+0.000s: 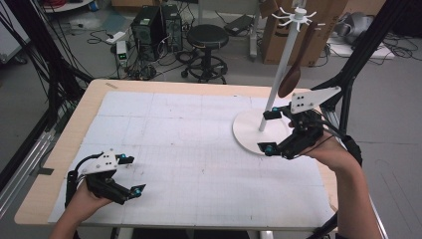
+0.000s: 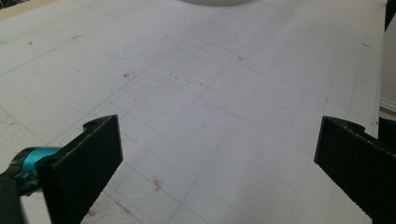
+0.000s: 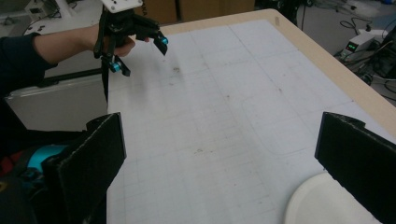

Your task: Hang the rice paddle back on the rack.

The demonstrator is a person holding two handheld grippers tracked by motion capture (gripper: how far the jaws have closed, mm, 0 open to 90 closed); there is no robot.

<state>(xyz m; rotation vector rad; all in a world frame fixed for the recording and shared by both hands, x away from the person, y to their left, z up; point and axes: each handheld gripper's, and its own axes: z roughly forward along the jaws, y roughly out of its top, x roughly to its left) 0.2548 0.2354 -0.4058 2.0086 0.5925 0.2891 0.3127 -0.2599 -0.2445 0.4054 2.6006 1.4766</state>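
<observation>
- The left gripper (image 1: 132, 174) sits at the near left of the worktop (image 1: 59, 149), held low in the person's left hand (image 1: 87, 196). Its jaws stand wide apart with nothing between them; its own view shows bare gridded mat (image 2: 210, 93) in the gap. It looks parked out of the way, since nothing lies near it to pick up.
- The mat covers most of the worktop, and its middle carries nothing, leaving room between the two hands.
- The right gripper (image 1: 270, 130) is farther up on the right side, raised a little over the near edge of the round white base (image 1: 246, 129) of a stand. Its jaws are also spread and grasp nothing. In its own view the base's rim (image 3: 317, 200) shows just beside one jaw, with the left gripper (image 3: 140, 53) well apart across the mat.
- From that base a white pole (image 1: 281, 64) rises, tilted in the picture, to a crown of small hooks (image 1: 296, 15).
- The thing in hand, a dark brown spoon-like utensil (image 1: 297, 59), hangs from one hook, bowl end down, just above and behind the right gripper. Hanging keeps it clear of the worktop and within reach of the right hand.
- My reading: the right gripper is released beside the stand, either about to take the utensil or done hanging it; I cannot tell which.
- Beyond the worktop stand a black stool (image 1: 206, 37) and computer cases (image 1: 154, 25) on the floor.
</observation>
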